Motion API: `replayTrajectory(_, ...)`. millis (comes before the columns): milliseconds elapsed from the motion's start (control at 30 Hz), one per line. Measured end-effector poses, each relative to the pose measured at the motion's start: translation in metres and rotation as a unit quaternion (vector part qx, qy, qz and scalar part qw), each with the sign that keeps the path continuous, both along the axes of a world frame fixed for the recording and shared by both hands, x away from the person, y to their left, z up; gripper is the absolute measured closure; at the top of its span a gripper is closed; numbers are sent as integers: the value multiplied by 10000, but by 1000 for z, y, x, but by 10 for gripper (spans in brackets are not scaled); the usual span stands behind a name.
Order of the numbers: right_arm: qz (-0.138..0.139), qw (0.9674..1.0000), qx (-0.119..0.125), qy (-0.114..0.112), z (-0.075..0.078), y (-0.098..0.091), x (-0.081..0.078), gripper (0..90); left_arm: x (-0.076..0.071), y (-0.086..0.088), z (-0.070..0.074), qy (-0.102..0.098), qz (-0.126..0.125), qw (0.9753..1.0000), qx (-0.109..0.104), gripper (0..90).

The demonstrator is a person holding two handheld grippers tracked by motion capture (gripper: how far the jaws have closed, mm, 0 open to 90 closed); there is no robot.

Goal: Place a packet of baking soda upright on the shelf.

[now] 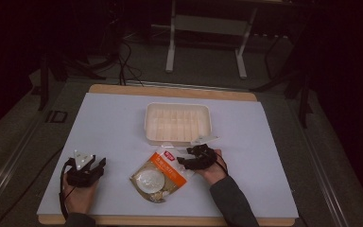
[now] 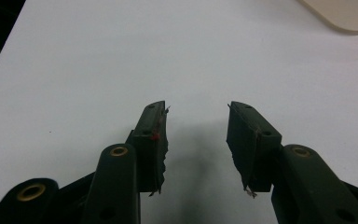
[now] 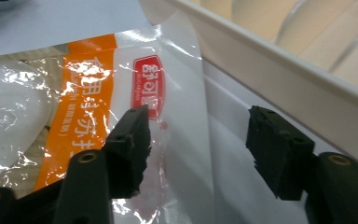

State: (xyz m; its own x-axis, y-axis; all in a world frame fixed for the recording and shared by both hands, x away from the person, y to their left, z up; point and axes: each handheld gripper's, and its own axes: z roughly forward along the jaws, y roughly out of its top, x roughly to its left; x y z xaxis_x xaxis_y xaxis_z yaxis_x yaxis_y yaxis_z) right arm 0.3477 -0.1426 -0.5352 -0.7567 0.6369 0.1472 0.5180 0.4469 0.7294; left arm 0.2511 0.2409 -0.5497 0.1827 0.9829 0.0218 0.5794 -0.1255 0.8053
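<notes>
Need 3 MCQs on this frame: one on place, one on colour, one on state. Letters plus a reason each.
1. Where does the snack packet lie?
A. inside the tray
B. on the white sheet, nearer the person than the tray
C. under the left gripper

2. What colour is the band on the packet's front?
A. orange
B. green
C. blue

3. How do the right gripper's jaws stand?
A. shut on the tray rim
C. shut on the packet
B. open, over the packet's clear edge

Answers:
1 B: the high view shows it on the white sheet, in front of the cream tray.
2 A: the right gripper view shows an orange band.
3 B: both pads stand apart, pressing nothing.
</notes>
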Motion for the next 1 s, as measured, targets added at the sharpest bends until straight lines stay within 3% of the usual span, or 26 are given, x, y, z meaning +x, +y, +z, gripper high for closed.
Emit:
replayTrajectory(367, 148, 9989, 210, 388, -11, 3, 5, 343, 0, -1, 0, -6, 8, 10000, 17, 562)
replayTrajectory(533, 100, 9957, 530, 758, -12, -1, 7, 401, 0, -1, 0, -5, 6, 10000, 29, 558)
replayTrajectory(667, 170, 9931, 653, 962, -12, -3, 8, 452, 0, -1, 0, -11, 9, 10000, 43, 555)
replayTrajectory(800, 172, 9928, 668, 980, -10, -4, 8, 485, 0, -1, 0, -16, 9, 10000, 50, 553)
replayTrajectory(1000, 355, 9894, 982, 1005, -2, -13, 6, 572, 0, -1, 0, -17, 8, 10000, 74, 549)
